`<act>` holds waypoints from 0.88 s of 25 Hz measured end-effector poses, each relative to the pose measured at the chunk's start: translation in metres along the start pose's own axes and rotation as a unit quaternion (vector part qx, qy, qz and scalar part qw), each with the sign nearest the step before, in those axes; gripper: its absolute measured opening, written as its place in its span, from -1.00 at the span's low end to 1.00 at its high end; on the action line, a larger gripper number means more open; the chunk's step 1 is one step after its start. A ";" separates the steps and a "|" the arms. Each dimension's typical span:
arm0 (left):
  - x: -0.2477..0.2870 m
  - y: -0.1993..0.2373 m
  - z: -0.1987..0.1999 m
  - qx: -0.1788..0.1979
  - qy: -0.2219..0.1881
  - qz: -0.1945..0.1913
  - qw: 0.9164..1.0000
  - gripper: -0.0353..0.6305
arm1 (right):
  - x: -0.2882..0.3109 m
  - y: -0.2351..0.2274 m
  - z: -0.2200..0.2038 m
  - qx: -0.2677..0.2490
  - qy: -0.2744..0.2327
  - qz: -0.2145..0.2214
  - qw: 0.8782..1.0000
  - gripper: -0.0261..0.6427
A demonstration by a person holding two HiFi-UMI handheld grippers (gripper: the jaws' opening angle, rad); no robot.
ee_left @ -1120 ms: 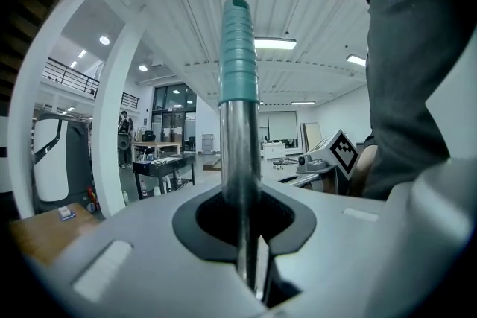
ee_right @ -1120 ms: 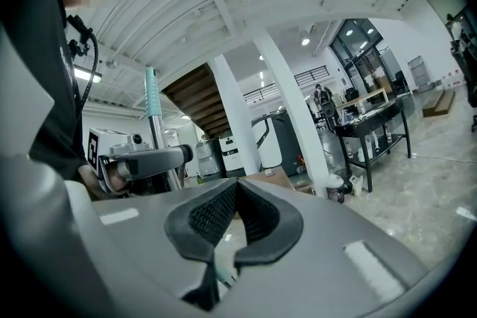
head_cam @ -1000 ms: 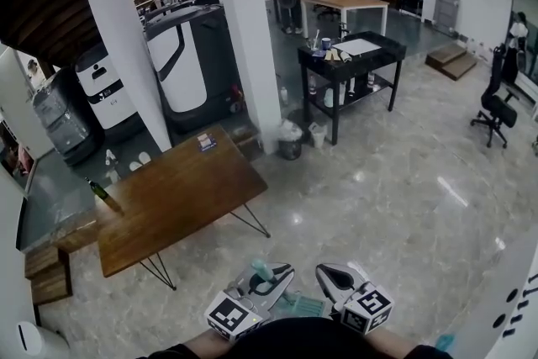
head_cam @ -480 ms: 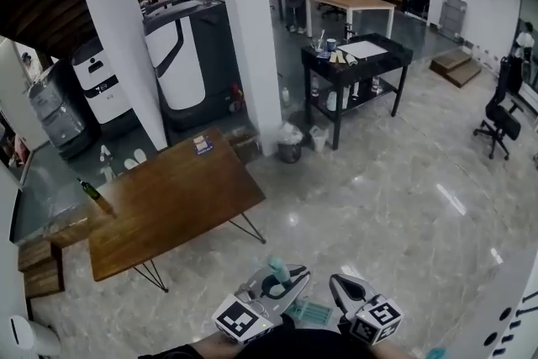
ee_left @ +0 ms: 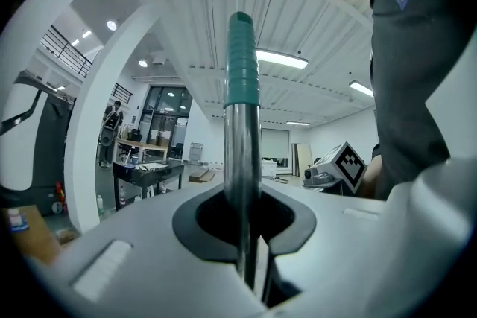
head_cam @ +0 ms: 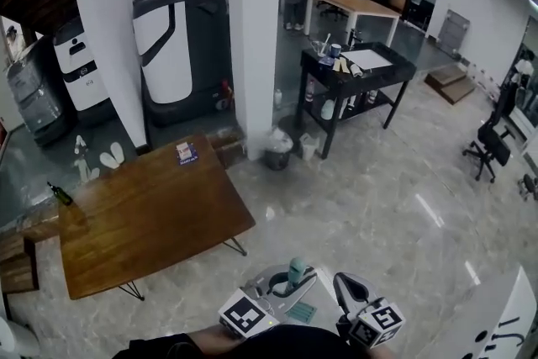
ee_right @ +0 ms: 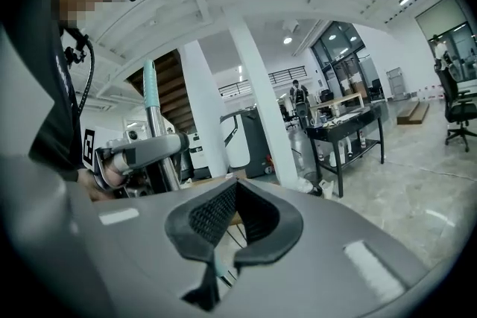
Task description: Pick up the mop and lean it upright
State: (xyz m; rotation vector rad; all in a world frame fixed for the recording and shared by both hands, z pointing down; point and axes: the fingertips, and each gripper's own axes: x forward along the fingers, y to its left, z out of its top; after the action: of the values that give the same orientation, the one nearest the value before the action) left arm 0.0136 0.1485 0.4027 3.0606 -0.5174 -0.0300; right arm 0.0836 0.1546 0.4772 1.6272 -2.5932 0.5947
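Across the wide hall ahead of you, pale polished floor (head_cam: 395, 206) fills most of the head view; two white pillars (head_cam: 252, 29) rise from it, and a tall black-and-white machine (head_cam: 176, 46) is parked between them; left of the nearer pillar stands a wooden table (head_cam: 151, 214) on thin black legs, with a small card (head_cam: 186, 152) near its far edge and a dark bottle (head_cam: 59, 194) at its left corner; right of the pillar is a black cart (head_cam: 357, 67) with cups and papers on top; an office chair (head_cam: 487, 147) sits well off to the right; a small bin (head_cam: 277, 151) stands at the pillar's foot.

Close to your body, the mop (head_cam: 296, 271) stands upright, well apart from the table and the pillars; your left gripper (head_cam: 290, 288) holds it, its fingers closed narrow on the bare metal pole (ee_left: 242, 160) just below the green grip (ee_left: 242, 59); the pole sits in the hollow between the pads and runs straight up through the left gripper view.

Your right gripper (head_cam: 351, 292) rides just beside the left, apart from the mop; its fingers are drawn together with nothing between them; from its own view the left gripper (ee_right: 141, 149) shows at the left, clamped on the pole.
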 end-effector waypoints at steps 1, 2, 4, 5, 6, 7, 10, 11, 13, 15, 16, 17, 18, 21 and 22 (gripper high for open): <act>0.005 0.011 0.001 0.001 -0.001 -0.002 1.000 -0.73 | 0.008 -0.007 0.006 0.000 -0.005 -0.004 1.000 -0.91; 0.011 0.023 0.002 0.000 -0.004 -0.002 1.000 -0.73 | 0.017 -0.013 0.010 0.002 -0.008 -0.007 1.000 -0.91; 0.021 0.045 0.002 -0.002 -0.005 0.004 1.000 -0.73 | 0.033 -0.027 0.016 0.010 -0.009 -0.009 1.000 -0.91; 0.027 0.055 0.003 -0.001 -0.004 0.010 1.000 -0.73 | 0.040 -0.035 0.018 0.013 -0.008 -0.006 1.000 -0.91; 0.032 0.065 0.003 0.001 -0.003 0.016 1.000 -0.73 | 0.047 -0.042 0.020 0.014 -0.007 -0.003 1.000 -0.91; 0.038 0.075 0.004 0.003 -0.001 0.023 1.000 -0.73 | 0.056 -0.049 0.023 0.014 -0.005 0.003 1.000 -0.91; 0.059 0.109 0.003 0.010 0.003 0.053 0.999 -0.73 | 0.085 -0.077 0.032 0.011 -0.002 0.030 0.999 -0.91; 0.068 0.121 0.003 0.012 0.004 0.068 0.998 -0.73 | 0.095 -0.088 0.037 0.010 0.000 0.043 0.999 -0.91; 0.084 0.142 0.004 0.014 0.010 0.102 0.995 -0.73 | 0.111 -0.112 0.052 0.001 0.003 0.068 0.998 -0.91; 0.099 0.161 0.003 0.016 0.024 0.138 0.990 -0.73 | 0.124 -0.138 0.072 -0.008 -0.001 0.091 0.996 -0.91; 0.107 0.170 0.002 0.018 0.030 0.154 0.987 -0.73 | 0.130 -0.151 0.080 -0.011 -0.003 0.103 0.995 -0.91; 0.117 0.177 0.001 0.019 0.034 0.169 0.985 -0.73 | 0.135 -0.163 0.087 -0.011 -0.004 0.113 0.994 -0.91; 0.126 0.183 0.001 0.020 0.035 0.183 0.982 -0.73 | 0.139 -0.174 0.091 -0.009 -0.003 0.123 0.992 -0.91; 0.156 0.197 0.008 0.024 0.035 0.215 0.976 -0.73 | 0.146 -0.200 0.095 -0.005 0.008 0.155 0.988 -0.91; 0.165 0.201 0.010 0.025 0.035 0.222 0.974 -0.73 | 0.148 -0.209 0.096 -0.006 0.011 0.162 0.987 -0.91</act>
State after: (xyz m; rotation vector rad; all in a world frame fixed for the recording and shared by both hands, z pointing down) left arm 0.1034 -0.0957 0.3990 2.8999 -1.1941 0.1032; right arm 0.2155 -0.0850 0.4842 1.1909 -2.8594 0.6021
